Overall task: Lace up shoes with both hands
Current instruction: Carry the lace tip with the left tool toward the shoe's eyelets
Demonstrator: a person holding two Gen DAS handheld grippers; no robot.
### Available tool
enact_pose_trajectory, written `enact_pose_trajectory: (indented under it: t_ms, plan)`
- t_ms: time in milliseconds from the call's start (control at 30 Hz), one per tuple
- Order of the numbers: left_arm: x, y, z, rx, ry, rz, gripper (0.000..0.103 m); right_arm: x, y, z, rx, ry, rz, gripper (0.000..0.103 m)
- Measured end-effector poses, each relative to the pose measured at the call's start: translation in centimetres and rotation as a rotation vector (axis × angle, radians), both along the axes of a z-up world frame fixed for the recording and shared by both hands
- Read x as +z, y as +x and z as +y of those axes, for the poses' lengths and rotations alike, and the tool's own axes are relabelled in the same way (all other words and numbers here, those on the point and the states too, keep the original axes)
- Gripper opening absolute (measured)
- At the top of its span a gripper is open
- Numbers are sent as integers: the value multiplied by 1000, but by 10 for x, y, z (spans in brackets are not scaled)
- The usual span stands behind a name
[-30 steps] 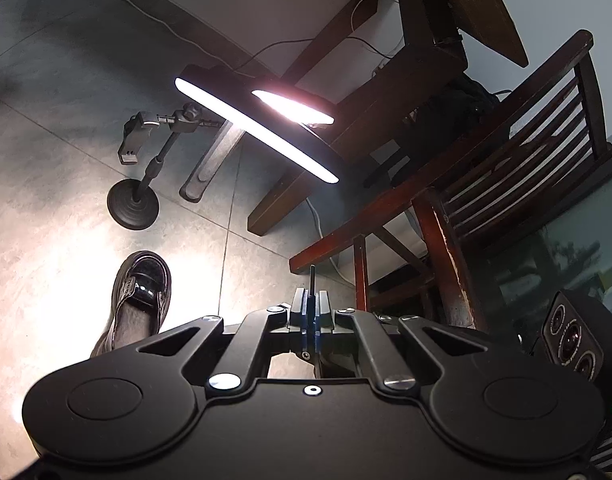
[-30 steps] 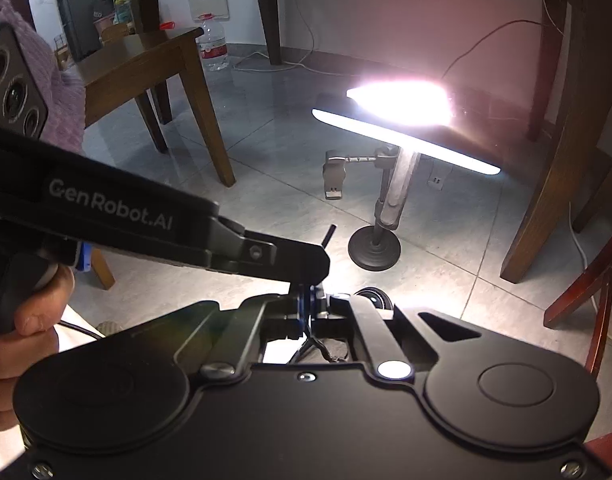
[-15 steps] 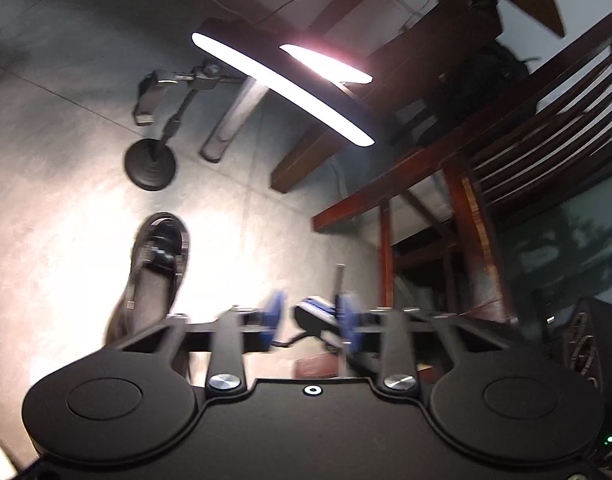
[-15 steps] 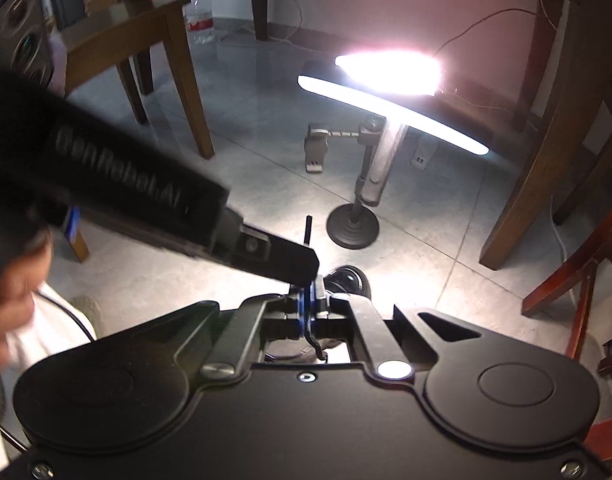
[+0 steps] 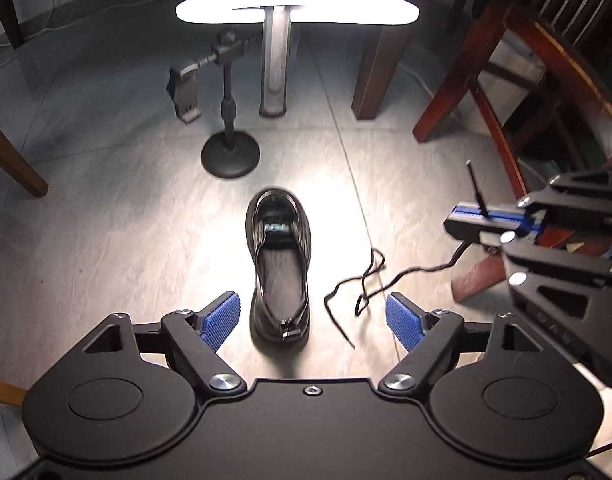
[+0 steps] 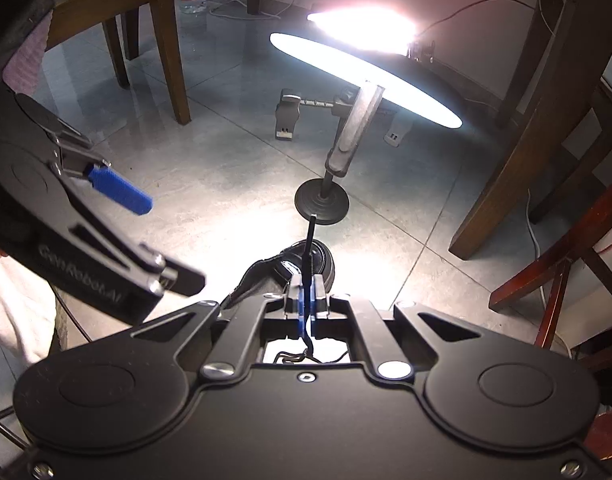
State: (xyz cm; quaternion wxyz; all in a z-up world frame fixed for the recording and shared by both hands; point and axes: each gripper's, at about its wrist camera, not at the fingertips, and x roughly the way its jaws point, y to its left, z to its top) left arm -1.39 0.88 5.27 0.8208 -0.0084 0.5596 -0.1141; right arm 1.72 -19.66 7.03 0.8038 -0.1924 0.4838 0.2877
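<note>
A black shoe (image 5: 279, 268) stands on the floor, toe pointing away from me, with no lace in it. My left gripper (image 5: 314, 320) hangs open above its heel, blue pads (image 5: 221, 318) wide apart and holding nothing. A black shoelace (image 5: 366, 280) trails over the floor to the right of the shoe. My right gripper (image 5: 490, 216) is shut on the lace near its stiff tip (image 5: 474, 188). In the right wrist view the right gripper (image 6: 304, 300) pinches the lace tip (image 6: 310, 240), with the shoe (image 6: 306, 262) partly hidden behind its fingers. The left gripper (image 6: 105, 208) is at the left there.
A lit lamp bar (image 5: 297, 4) on a post and a round-based phone stand (image 5: 229, 156) are beyond the shoe. Wooden chair and table legs (image 5: 378, 64) stand to the right and far left. A person's hand and white cloth (image 6: 17, 312) are at the lower left.
My left gripper let go of the lace, opened wide and swung down toward the shoe. The right gripper stays shut on the lace tip.
</note>
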Motion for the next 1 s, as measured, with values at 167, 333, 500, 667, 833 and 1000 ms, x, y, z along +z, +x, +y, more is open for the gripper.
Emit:
enact_pose_trajectory:
  t_ms: [167, 333, 500, 667, 833, 1000]
  plan:
    - [-20, 19, 3, -62, 159, 39, 80, -7, 4, 1, 25, -20, 14, 3]
    - [-53, 45, 0, -228, 382, 30, 81, -16, 14, 5, 41, -44, 26, 3]
    - [-90, 72, 1, -300, 374, 67, 81, -43, 24, 7, 127, -71, 77, 3]
    - [-132, 99, 1, -304, 353, 89, 81, -83, 41, 11, 183, -59, 109, 3]
    - [-172, 113, -8, -362, 396, 51, 81, -118, 53, 18, 231, -42, 115, 3]
    - [-198, 122, -12, -412, 403, 22, 82, -153, 66, 24, 280, -26, 120, 3]
